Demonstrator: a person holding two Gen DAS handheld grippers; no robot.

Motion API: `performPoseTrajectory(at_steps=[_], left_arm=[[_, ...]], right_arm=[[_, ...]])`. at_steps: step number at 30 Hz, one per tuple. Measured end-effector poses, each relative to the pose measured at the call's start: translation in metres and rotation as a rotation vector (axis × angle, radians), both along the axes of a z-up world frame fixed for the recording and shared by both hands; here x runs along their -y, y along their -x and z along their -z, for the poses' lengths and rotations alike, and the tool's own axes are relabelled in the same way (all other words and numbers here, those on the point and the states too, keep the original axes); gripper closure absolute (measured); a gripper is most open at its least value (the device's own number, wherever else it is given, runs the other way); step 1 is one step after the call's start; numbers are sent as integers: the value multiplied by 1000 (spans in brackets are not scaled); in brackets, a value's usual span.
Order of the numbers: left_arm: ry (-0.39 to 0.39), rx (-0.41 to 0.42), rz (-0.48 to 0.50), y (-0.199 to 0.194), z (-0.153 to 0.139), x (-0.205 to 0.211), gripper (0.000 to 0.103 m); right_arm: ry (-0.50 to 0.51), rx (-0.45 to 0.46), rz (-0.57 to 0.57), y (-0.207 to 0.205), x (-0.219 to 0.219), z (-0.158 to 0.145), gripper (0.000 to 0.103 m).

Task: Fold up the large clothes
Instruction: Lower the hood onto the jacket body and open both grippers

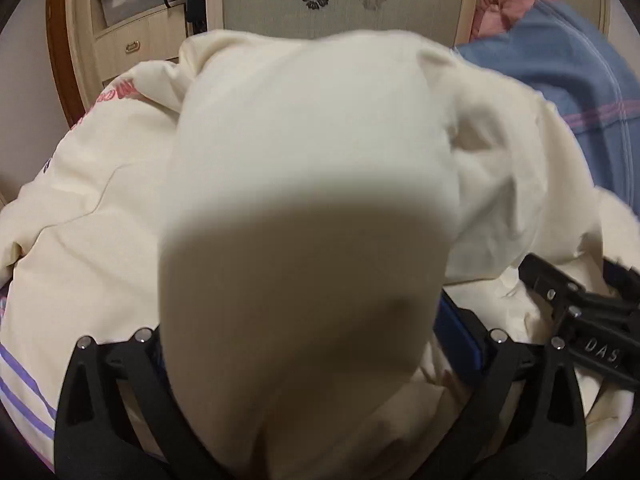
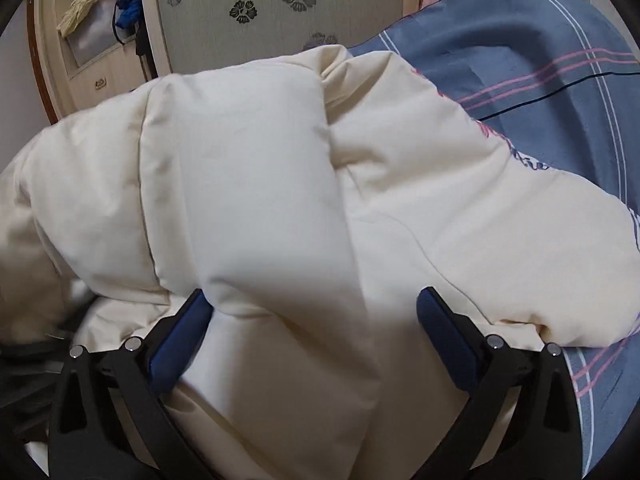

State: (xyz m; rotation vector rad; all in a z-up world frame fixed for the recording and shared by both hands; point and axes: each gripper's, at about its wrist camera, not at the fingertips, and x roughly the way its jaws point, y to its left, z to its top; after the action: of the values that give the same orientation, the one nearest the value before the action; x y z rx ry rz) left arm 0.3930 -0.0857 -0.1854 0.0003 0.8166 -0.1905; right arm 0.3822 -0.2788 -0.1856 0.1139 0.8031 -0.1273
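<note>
Jacket (image 2: 280,184), a puffy cream one, lay heaped on the bed (image 2: 520,80), bulging up between and ahead of both pairs of fingers. The right gripper (image 2: 316,332) stood spread wide, a thick fold lying between its blue pads (image 2: 180,344) without being pinched. The left gripper (image 1: 304,344) seemed spread too, but a fold draped over it hid the left pad, so whether it clamped cloth could not be told. The likely trouble was slippage: the padded fabric looked springy and smooth, so a shallow bite might lose the fold or let it puff back open. The left camera was largely blinded by cloth, which could lead to a misjudged grab, and the right gripper lay close beside the left fingers, so a collision was possible. Beyond the fingertips, an open cupboard (image 1: 132,8) held what looked like bags and blue cloth, too blurred to name.
</note>
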Motion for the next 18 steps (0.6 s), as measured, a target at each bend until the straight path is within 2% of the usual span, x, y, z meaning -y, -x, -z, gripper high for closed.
performPoseTrajectory(at_steps=[1, 2, 5, 8, 11, 16, 18], left_arm=[[45, 57, -1, 7, -10, -6, 2], [59, 77, -4, 9, -11, -7, 2], [42, 13, -6, -3, 3, -2, 2], [53, 36, -11, -2, 4, -1, 2], [14, 30, -23, -3, 8, 7, 2], [-118, -4, -46, -11, 10, 18, 2], [-128, -7, -45, -10, 9, 15, 2]], right_arm=[[5, 14, -2, 1, 0, -1, 1], [6, 16, -5, 1, -1, 1, 1], [-19, 25, -13, -2, 2, 9, 1], [-45, 32, -10, -6, 7, 15, 1], [-24, 12, -6, -12, 6, 17, 1], [-34, -82, -8, -35, 7, 23, 1], [-53, -76, -11, -33, 10, 21, 1]])
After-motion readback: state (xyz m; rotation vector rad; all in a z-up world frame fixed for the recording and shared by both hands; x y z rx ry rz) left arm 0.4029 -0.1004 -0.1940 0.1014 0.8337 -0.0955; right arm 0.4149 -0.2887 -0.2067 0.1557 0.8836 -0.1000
